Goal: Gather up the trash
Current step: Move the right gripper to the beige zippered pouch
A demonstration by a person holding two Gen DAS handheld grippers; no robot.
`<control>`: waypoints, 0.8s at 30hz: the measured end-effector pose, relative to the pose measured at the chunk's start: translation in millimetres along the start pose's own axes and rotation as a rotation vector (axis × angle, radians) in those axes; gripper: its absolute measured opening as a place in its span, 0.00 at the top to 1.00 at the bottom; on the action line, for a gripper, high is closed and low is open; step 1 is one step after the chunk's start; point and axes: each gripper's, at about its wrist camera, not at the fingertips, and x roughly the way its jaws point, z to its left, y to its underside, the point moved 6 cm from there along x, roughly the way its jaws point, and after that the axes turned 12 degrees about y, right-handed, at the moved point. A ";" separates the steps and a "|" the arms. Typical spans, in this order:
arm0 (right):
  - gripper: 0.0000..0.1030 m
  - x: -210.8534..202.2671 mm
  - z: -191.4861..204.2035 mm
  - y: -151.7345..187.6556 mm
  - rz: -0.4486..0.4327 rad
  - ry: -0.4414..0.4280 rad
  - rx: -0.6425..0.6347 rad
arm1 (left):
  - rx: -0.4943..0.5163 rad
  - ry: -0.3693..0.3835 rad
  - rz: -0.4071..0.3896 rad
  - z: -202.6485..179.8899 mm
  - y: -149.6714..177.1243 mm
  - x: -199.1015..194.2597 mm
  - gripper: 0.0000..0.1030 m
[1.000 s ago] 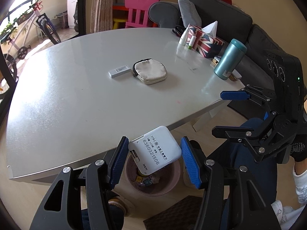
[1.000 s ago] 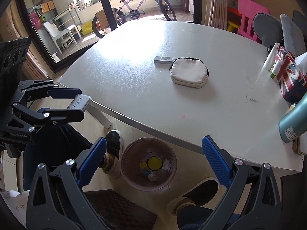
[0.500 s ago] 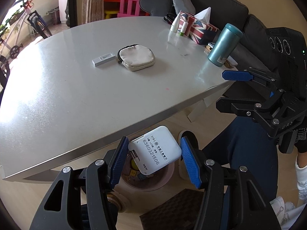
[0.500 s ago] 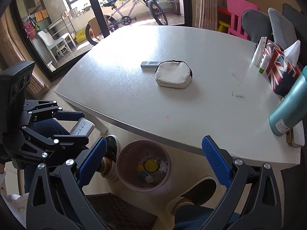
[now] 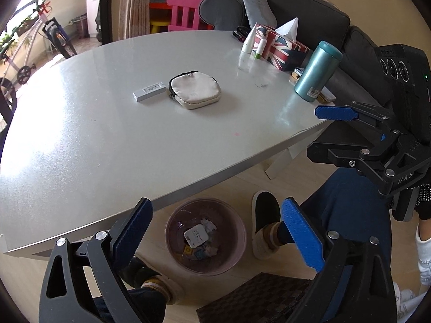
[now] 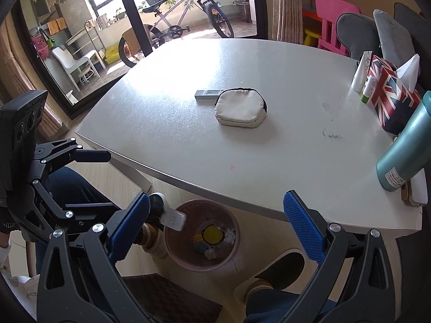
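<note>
The round pink plastic waste bin [image 5: 206,235] is overhung at its far rim by the grey tabletop edge [image 5: 215,173]; slippered feet [image 5: 265,222] flank it closely.

On the table [image 5: 80,140] a pouch [image 5: 194,90] lies just beside a stick [image 5: 149,90]; a flask [image 5: 316,71] and tissue box [image 5: 280,48] stand at its far side.
</note>
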 end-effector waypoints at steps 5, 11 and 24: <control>0.05 0.5 -0.2 0.7 0.002 0.001 0.002 | -0.010 -0.013 -0.008 4.7 -0.7 -3.4 0.08; 0.05 1.1 2.2 0.0 0.001 -0.002 -0.002 | -0.025 -0.027 -0.023 9.7 -1.7 -8.1 0.08; 0.05 10.1 4.2 -15.1 -0.001 0.005 -0.006 | -0.033 -0.079 -0.065 24.1 -13.2 -21.6 0.08</control>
